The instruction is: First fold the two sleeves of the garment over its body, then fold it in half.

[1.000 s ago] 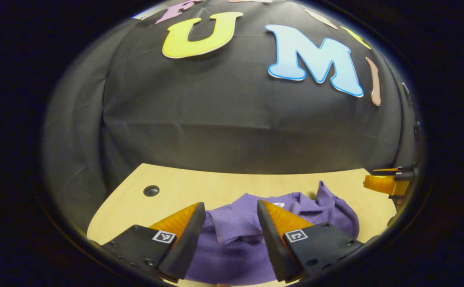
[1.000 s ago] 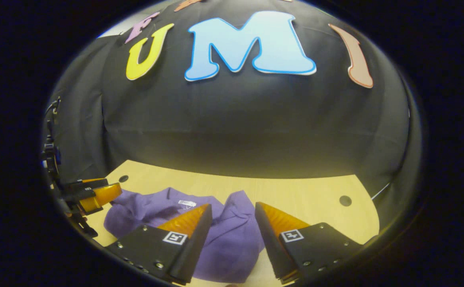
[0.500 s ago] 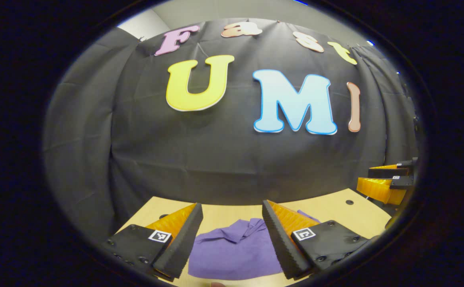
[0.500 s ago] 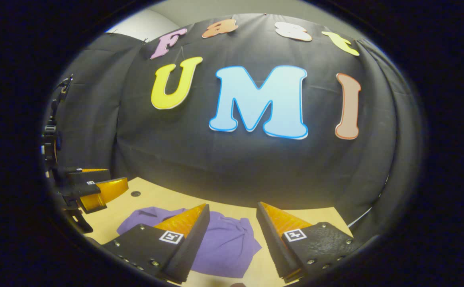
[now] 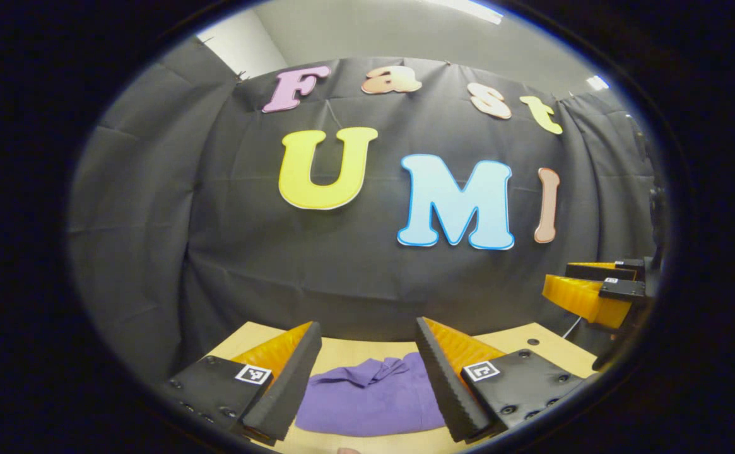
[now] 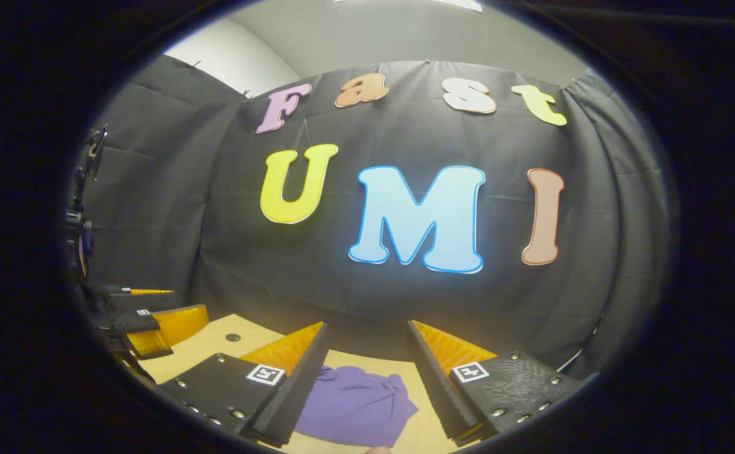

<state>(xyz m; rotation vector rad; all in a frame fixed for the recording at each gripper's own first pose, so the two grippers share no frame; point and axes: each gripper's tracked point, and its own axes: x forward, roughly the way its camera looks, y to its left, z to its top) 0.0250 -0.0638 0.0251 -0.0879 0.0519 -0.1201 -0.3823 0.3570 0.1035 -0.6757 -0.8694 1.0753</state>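
Note:
A purple garment (image 5: pixel 370 397) lies folded into a compact bundle on the light wooden table (image 5: pixel 518 340). In the left gripper view it shows between the fingers of my left gripper (image 5: pixel 367 343), which is open, raised above it and holds nothing. The right gripper view has the same garment (image 6: pixel 354 403) below my right gripper (image 6: pixel 366 340), also open and empty. The right gripper (image 5: pixel 585 293) appears at the right edge of the left gripper view, and the left gripper (image 6: pixel 159 321) at the left edge of the right gripper view.
The black cloth wall (image 5: pixel 354 271) stands close behind the table. The table (image 6: pixel 216 334) has a small round hole (image 6: pixel 233 337) near its back left and another hole (image 5: pixel 533 342) near its back right. A stand with clamps (image 6: pixel 80 214) rises at the left.
Both grippers have lifted up and back from the garment and tilted upward, so the garment sank low in both views and more wall and ceiling show. Both stayed open.

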